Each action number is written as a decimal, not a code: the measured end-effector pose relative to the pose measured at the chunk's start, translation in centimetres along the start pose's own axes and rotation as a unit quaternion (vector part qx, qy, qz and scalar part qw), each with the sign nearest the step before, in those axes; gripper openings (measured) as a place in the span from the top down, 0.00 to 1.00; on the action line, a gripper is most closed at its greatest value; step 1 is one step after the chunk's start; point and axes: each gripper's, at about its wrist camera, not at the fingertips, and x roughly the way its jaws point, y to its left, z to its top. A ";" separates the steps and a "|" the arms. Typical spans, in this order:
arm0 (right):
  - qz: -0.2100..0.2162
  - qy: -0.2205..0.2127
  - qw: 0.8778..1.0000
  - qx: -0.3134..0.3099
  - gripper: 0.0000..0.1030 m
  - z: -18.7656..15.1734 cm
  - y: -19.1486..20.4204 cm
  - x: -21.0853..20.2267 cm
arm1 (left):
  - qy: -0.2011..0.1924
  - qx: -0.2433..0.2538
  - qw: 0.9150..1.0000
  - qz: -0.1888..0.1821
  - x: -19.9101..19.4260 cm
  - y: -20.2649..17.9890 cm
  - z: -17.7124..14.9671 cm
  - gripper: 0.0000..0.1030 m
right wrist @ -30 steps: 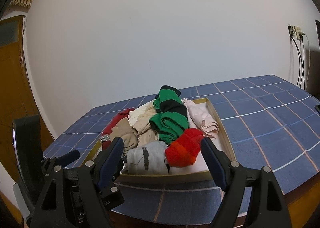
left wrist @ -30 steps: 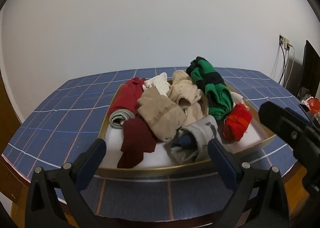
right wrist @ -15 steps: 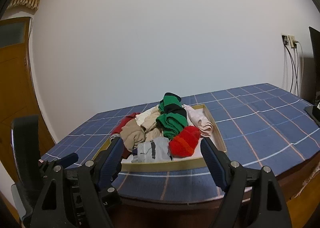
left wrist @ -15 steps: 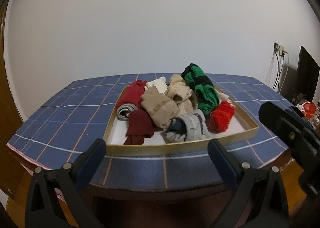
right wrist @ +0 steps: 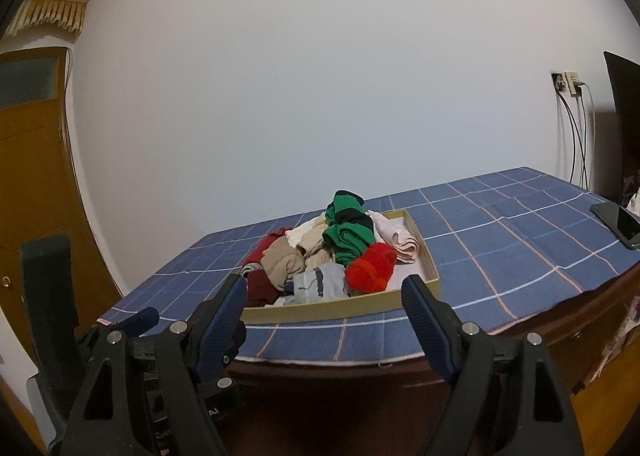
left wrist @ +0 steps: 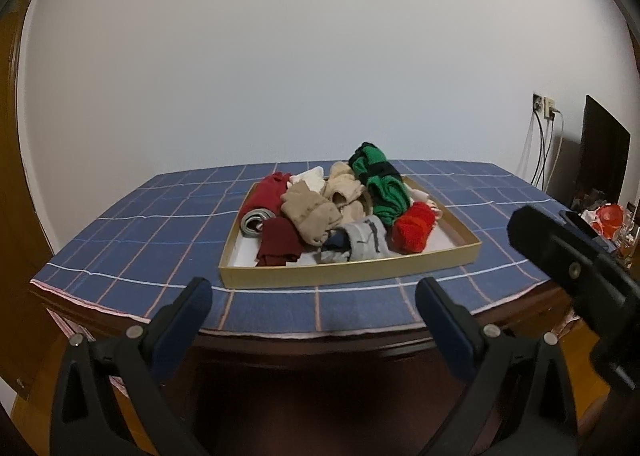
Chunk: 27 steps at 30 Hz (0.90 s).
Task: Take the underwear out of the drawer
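Left wrist view: the left gripper (left wrist: 314,298) is held wide open and empty; the underwear (left wrist: 340,212) is heaped in the drawer (left wrist: 348,276) ahead, beyond its fingertips. The right gripper (right wrist: 324,296) is likewise spread, empty.

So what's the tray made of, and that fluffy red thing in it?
The tray looks like stiff cardboard: thin straight walls, matte tan outside, white inside, though thin wood is possible. The red thing looks like soft knitted or fleecy cloth, since it bunches up and its surface looks fuzzy, not shiny.
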 end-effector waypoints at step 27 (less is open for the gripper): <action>-0.010 -0.028 1.000 0.003 0.14 -3.0 -0.3 -8.3 | -0.020 0.018 1.000 0.013 -6.1 -0.7 -4.2 0.00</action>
